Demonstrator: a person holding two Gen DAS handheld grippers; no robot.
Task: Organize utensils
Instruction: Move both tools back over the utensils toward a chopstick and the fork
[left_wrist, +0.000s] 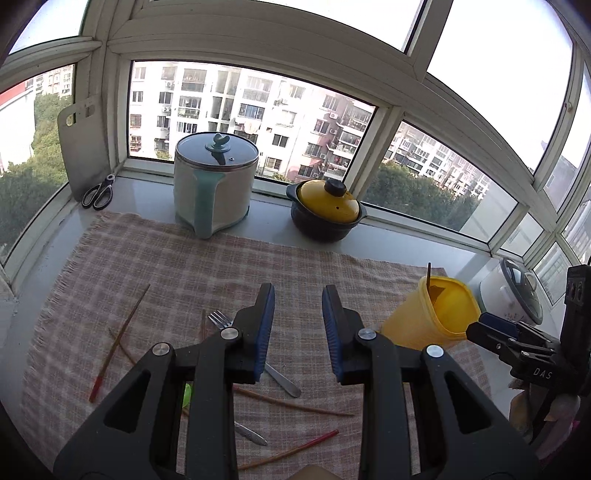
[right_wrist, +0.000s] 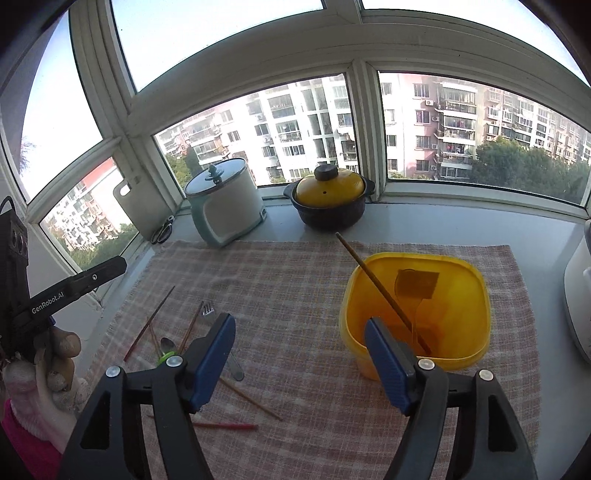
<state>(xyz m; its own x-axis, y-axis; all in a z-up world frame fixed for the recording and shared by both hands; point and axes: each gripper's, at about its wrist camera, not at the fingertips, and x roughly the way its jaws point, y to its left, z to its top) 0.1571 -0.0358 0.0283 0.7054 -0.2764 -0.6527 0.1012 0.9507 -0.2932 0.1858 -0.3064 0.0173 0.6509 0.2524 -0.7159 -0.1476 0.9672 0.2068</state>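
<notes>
A yellow plastic container (right_wrist: 417, 310) stands on the checked cloth (right_wrist: 295, 280) with one chopstick (right_wrist: 380, 288) leaning in it; it also shows in the left wrist view (left_wrist: 432, 317). Several chopsticks (left_wrist: 118, 336), a metal fork (left_wrist: 255, 354) and a spoon (right_wrist: 168, 345) lie scattered on the cloth's left part. My left gripper (left_wrist: 298, 328) is open and empty above the fork. My right gripper (right_wrist: 301, 354) is open and empty, just left of the container.
A white and teal electric pot (left_wrist: 214, 184) and a black casserole with a yellow lid (left_wrist: 325, 206) stand on the sill at the back. Scissors (left_wrist: 98, 192) and a cutting board (left_wrist: 83, 147) are at the back left. A white cooker (right_wrist: 580, 295) stands at the right edge.
</notes>
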